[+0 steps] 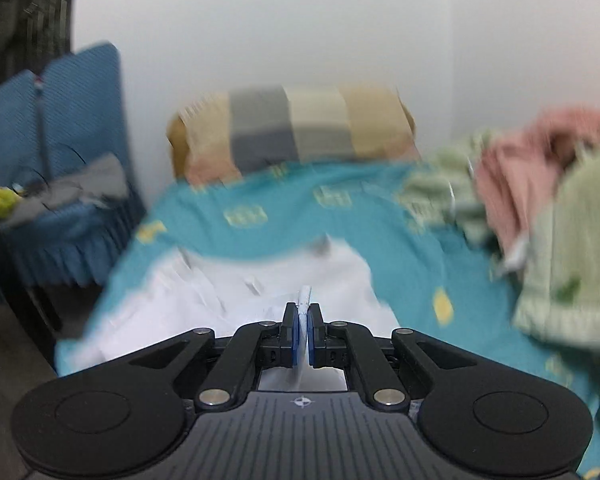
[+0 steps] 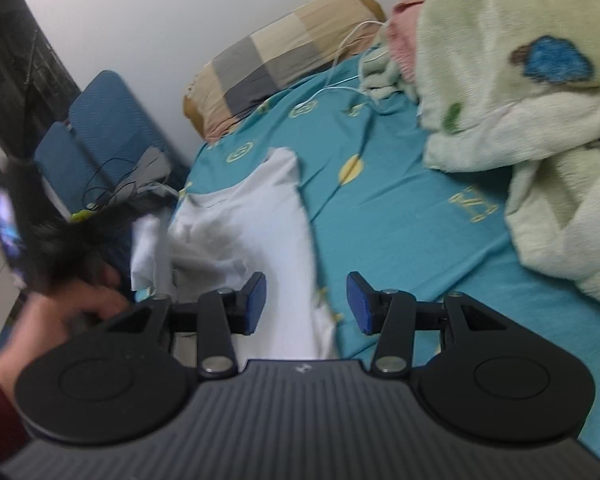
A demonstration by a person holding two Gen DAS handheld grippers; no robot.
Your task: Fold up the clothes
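A white garment lies crumpled on the teal bedsheet near the bed's left edge. My left gripper is shut on a fold of this white garment, pinched between the blue pads and lifted slightly. In the right wrist view the white garment stretches from the bed's middle toward me. My right gripper is open and empty, its left pad over the garment's near edge and its right pad over the bedsheet. The hand holding the left gripper shows at the left, blurred.
A checked pillow lies at the head of the bed against the wall. A heap of green and pink blankets fills the bed's right side. A white cable crosses the sheet. A blue chair with clutter stands left of the bed.
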